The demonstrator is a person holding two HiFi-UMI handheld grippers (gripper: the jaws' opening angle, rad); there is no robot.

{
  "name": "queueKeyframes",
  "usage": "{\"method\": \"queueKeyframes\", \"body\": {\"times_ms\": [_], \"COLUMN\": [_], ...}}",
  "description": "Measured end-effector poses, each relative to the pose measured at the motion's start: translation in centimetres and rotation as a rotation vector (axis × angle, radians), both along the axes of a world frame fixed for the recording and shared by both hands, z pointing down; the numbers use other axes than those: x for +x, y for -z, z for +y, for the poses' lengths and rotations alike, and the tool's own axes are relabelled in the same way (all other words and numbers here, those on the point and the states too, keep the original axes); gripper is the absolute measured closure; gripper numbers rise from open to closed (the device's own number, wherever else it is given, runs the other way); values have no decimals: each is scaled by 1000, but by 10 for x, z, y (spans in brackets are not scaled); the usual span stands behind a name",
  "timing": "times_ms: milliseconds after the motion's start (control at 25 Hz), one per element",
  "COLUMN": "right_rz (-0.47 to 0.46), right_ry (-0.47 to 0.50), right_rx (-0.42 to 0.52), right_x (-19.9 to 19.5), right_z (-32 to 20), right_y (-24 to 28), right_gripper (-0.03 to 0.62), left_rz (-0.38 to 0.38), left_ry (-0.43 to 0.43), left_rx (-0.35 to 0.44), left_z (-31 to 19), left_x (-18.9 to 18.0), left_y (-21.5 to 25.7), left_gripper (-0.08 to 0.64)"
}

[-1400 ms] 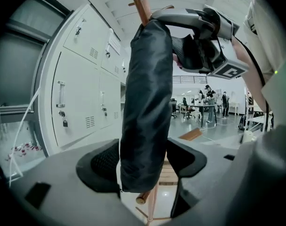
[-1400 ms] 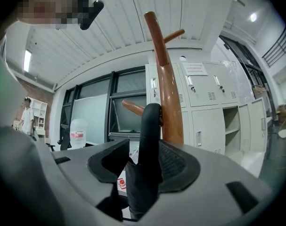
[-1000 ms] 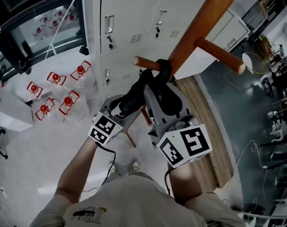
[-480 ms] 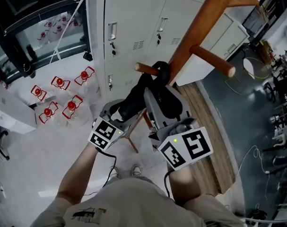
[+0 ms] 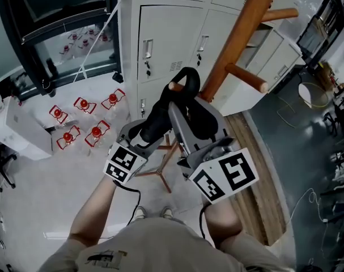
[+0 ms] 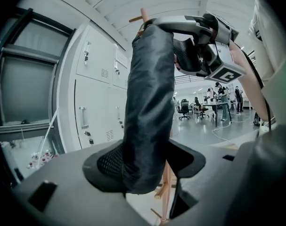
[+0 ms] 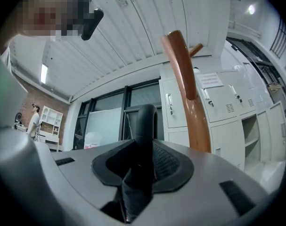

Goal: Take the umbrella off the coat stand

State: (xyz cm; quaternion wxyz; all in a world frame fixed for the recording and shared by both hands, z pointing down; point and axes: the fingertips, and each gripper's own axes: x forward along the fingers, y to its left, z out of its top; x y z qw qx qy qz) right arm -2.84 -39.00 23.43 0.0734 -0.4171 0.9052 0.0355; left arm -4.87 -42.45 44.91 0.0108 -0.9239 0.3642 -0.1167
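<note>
A black folded umbrella (image 5: 160,115) hangs by its hooked handle (image 5: 187,77) over a short peg (image 5: 174,86) of the orange wooden coat stand (image 5: 242,30). The hook sits near the peg's tip. My left gripper (image 5: 153,123) is shut on the umbrella's rolled fabric body (image 6: 150,102), which stands upright between the jaws. My right gripper (image 5: 186,117) is shut on the umbrella just below the handle (image 7: 145,126). In the right gripper view the stand's post (image 7: 186,98) rises just to the right of the handle. The right gripper (image 6: 204,36) shows at the top of the left gripper view.
White metal lockers (image 5: 166,33) stand behind the stand. Two more pegs (image 5: 246,77) (image 5: 279,15) stick out to the right. The stand's feet (image 5: 160,171) are on the floor below, several red objects (image 5: 84,120) lie to the left, and a wooden floor strip (image 5: 257,152) lies to the right.
Both grippers have risen with the umbrella. The hooked handle has lifted and slid along the peg toward its tip.
</note>
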Motion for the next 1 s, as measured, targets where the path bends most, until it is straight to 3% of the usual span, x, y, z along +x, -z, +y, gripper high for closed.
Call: {"method": "queueKeyframes", "body": {"times_ms": [560,1000], "right_rz": [-56,-89], "right_ry": [233,412], "right_rx": [94,136], "right_x": [-52,-84], "right_z": [56,108], "right_y": [44,50], "right_gripper": [480,480], "left_rz": [-71,-132], "left_ry": [183,324], "left_rx": [89,119], "left_z": [45,96], "left_x": [-75,-123], "left_y": [49,59], "left_gripper": [281,281]}}
